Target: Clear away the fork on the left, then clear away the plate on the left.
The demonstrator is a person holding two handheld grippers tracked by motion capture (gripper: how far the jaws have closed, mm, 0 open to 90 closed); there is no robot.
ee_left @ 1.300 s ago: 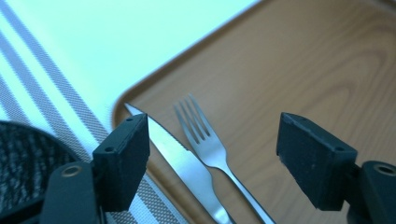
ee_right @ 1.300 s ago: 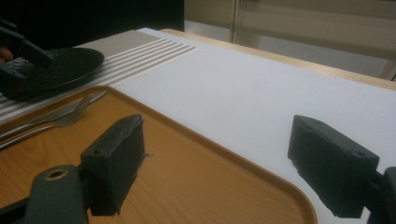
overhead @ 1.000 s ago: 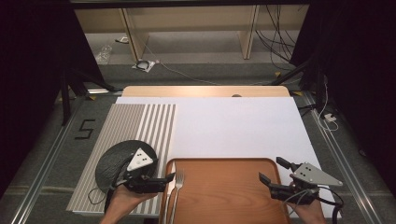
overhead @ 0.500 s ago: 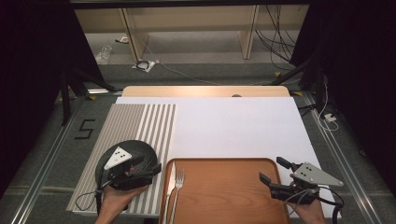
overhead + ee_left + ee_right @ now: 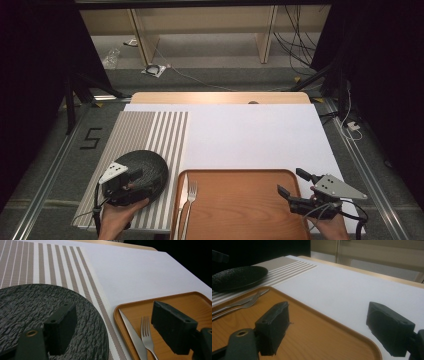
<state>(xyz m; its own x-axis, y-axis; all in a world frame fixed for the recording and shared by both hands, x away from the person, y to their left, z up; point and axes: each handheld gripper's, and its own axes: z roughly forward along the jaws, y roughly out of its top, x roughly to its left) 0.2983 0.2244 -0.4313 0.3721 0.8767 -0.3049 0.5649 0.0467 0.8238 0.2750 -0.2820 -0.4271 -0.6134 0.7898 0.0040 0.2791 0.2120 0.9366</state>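
Plate [image 5: 37, 312], black, on striped mat [image 5: 50, 267]: left gripper [image 5: 117, 327] over its near edge, jaws spread, one above plate, other above tray [image 5: 190, 302].

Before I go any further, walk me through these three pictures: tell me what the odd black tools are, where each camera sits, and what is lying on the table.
There is no robot here. A person holds a hand tool with a two-jawed claw in each hand. The high view looks down from above the person's side of the table: the left claw is at the bottom left, the right claw at the bottom right. The other two pictures come from small cameras riding on each claw, looking along its black jaws.

On the table lie a white sheet, a striped placemat and a wooden tray. A black plate sits on the placemat, and a knife and fork lie side by side at the tray's left end.

Both claws are open and hold nothing. The left one hovers over the plate's edge, the right one over the tray's right end.
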